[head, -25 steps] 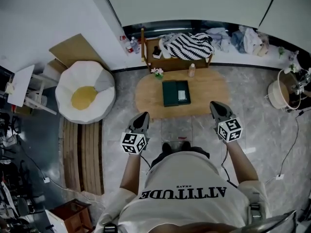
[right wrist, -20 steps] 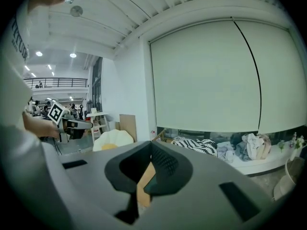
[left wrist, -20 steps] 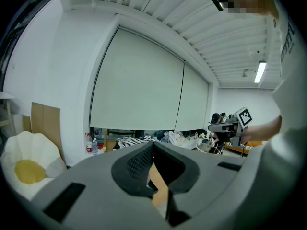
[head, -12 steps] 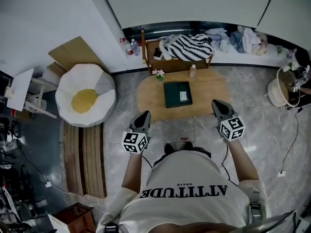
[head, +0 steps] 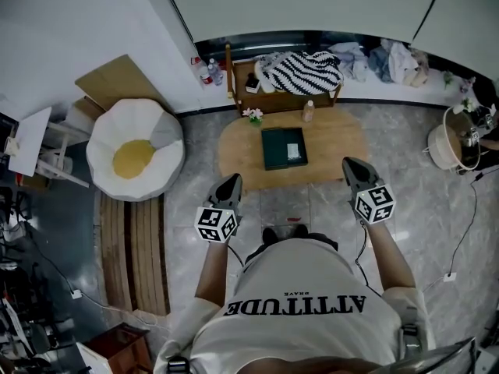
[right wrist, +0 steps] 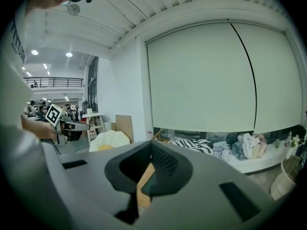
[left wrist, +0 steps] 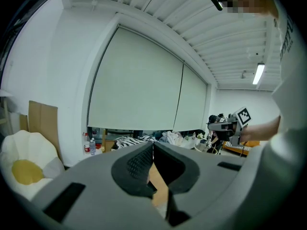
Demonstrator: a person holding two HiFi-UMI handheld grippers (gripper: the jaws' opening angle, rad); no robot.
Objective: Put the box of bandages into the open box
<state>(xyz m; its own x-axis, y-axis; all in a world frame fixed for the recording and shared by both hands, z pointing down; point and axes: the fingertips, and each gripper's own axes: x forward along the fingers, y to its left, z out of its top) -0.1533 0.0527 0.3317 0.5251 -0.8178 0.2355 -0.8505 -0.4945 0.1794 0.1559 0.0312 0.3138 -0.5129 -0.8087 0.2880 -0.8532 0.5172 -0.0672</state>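
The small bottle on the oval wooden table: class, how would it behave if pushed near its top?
The bottle stands upright and looks taller than wide, so it would probably tip rather than slide. Once down, it might roll off the table, whose far edge is close.
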